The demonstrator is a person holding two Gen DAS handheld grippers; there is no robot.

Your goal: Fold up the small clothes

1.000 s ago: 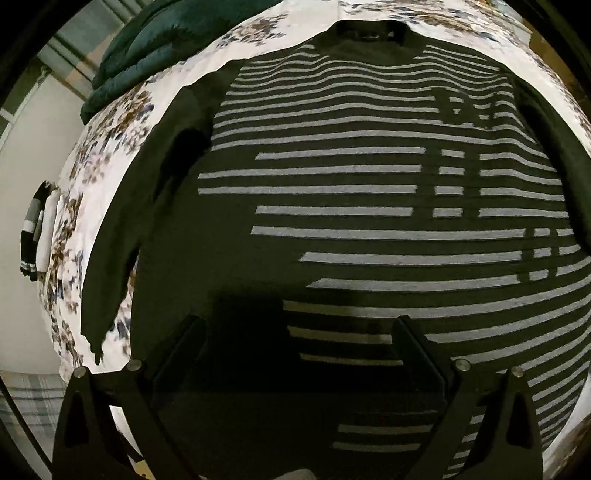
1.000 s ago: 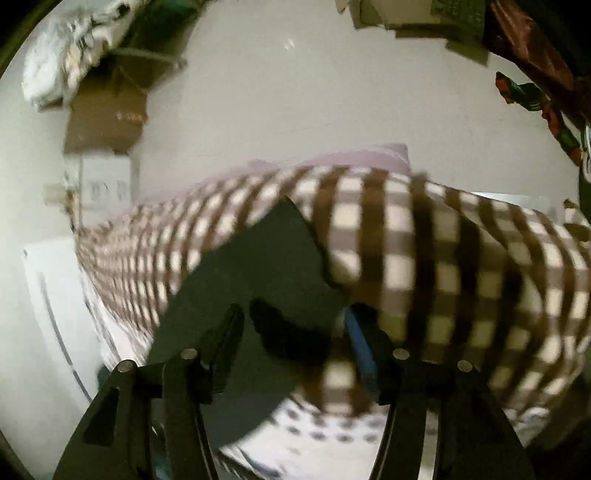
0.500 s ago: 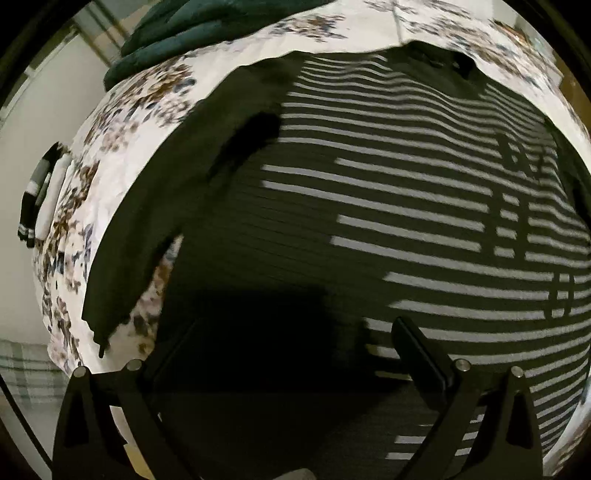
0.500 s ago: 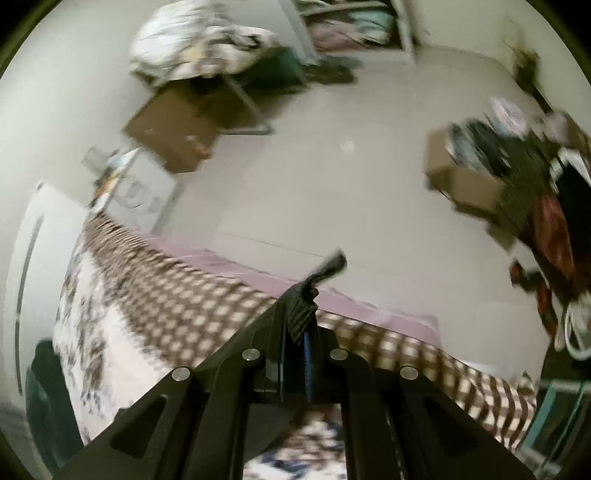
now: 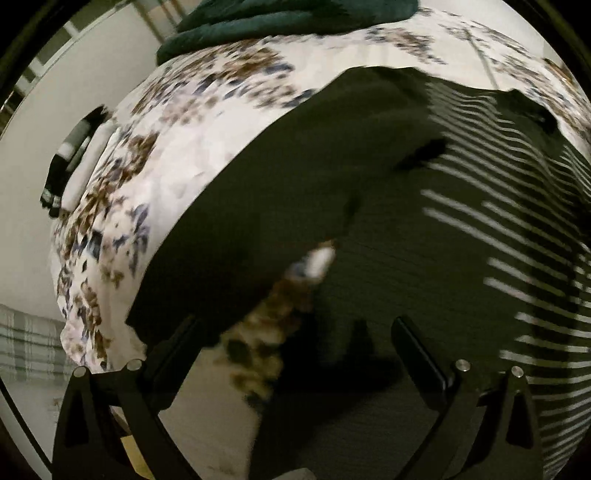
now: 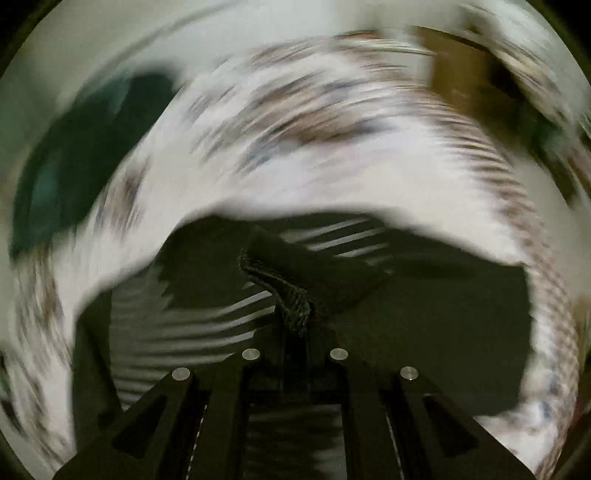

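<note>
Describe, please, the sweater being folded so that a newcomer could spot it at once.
Start at the bed with the floral sheet. Spread across it lies the dark sweater, its cuff pinched in the right gripper. Unlike the plain teal blanket heaped beyond, it carries thin pale stripes across the chest.

Left wrist view looks down close over the dark striped knit sweater (image 5: 461, 229) on the floral-print bed (image 5: 192, 122). Right wrist view, heavily blurred, faces the same sweater (image 6: 229, 317) and bed (image 6: 295, 155), low and near.
</note>
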